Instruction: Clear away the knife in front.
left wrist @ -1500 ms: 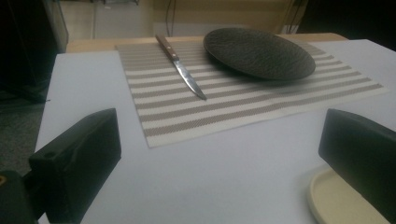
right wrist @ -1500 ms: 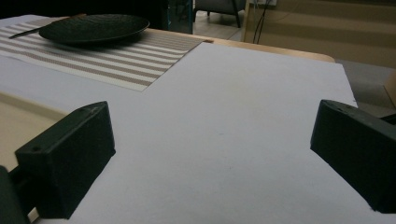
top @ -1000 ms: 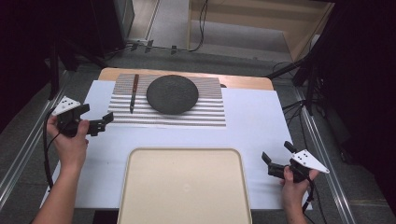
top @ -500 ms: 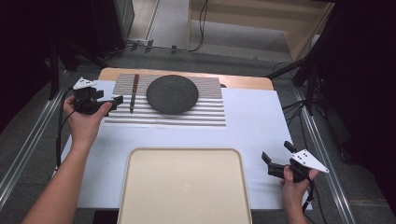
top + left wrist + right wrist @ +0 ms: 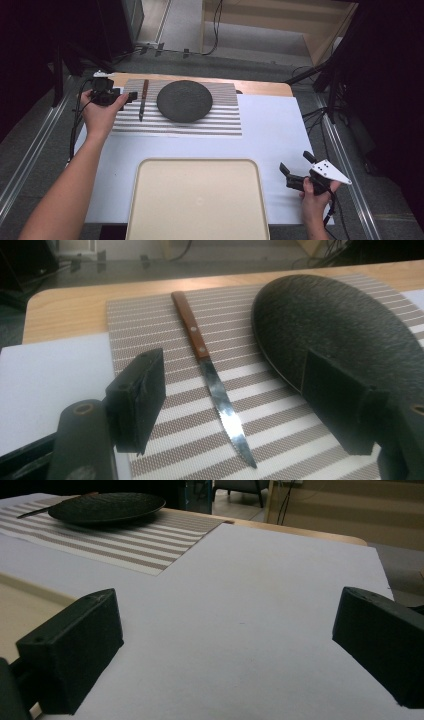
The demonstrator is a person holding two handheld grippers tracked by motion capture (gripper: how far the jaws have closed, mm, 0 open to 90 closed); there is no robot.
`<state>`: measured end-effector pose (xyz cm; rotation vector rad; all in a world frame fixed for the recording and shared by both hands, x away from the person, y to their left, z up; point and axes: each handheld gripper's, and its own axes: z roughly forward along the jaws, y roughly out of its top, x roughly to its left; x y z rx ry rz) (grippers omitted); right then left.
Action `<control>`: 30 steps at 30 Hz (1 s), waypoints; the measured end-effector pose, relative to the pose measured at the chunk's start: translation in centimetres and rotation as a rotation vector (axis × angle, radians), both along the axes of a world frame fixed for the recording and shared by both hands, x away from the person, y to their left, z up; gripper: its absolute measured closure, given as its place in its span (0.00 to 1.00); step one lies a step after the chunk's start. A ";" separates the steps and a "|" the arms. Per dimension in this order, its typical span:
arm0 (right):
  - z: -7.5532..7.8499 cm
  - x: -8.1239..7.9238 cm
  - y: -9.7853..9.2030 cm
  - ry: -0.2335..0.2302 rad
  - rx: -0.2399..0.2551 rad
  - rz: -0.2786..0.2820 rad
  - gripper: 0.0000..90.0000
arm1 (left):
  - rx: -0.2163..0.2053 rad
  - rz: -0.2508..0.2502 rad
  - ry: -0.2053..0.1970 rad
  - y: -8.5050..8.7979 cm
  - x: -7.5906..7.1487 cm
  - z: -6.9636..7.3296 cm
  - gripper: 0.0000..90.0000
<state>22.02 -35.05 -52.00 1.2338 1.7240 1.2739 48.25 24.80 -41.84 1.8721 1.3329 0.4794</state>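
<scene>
While closing: left tongs (image 5: 235, 405) are straddling knife (image 5: 212, 375), not gripping, frame centre
right tongs (image 5: 296, 172): sitting open, lower right

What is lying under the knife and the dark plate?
A striped placemat lies under both the knife and the plate. The part of the mat beneath the plate is covered, so anything there is hidden.

Soft overhead light brightens the white table (image 5: 270, 130) while its surroundings fall into deep shadow, the knife (image 5: 215, 385) blade glints, and the close black jaws look blurred.
</scene>
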 end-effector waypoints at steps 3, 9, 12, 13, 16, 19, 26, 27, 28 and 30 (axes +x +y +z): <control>0.0 0.0 0.0 0.003 0.003 -0.002 0.00 | -0.007 0.022 0.045 -0.4 1.6 0.0 0.39; 0.0 0.2 0.2 0.008 -0.007 -0.003 0.00 | 0.033 0.040 0.090 -1.6 3.5 0.0 0.45; 0.0 0.2 0.1 0.007 -0.007 -0.003 0.00 | 0.053 0.047 0.111 -2.4 4.5 -0.3 0.47; 0.0 0.2 0.1 0.009 -0.005 -0.005 0.00 | 0.054 0.050 0.124 -2.6 4.9 -0.5 0.48; 0.0 0.2 0.2 0.012 -0.006 -0.005 0.00 | 0.061 0.065 0.168 -3.2 6.0 -1.3 0.49; 0.0 0.2 0.2 0.012 -0.007 -0.004 0.00 | 0.059 0.077 0.215 -3.4 7.0 -2.3 0.55; 0.0 0.3 0.1 0.009 -0.007 -0.005 0.00 | 0.054 0.096 0.264 -3.8 8.6 -3.4 0.64; 0.0 0.4 0.1 0.008 -0.010 -0.007 0.00 | 0.061 0.095 0.270 -3.9 8.7 -3.5 0.64; -0.1 0.4 0.2 0.011 -0.011 -0.008 0.00 | 0.069 0.098 0.276 -4.0 8.8 -3.7 0.64; -0.1 0.4 0.2 0.011 -0.011 -0.010 0.00 | 0.115 0.096 0.287 -4.3 9.1 -4.1 0.66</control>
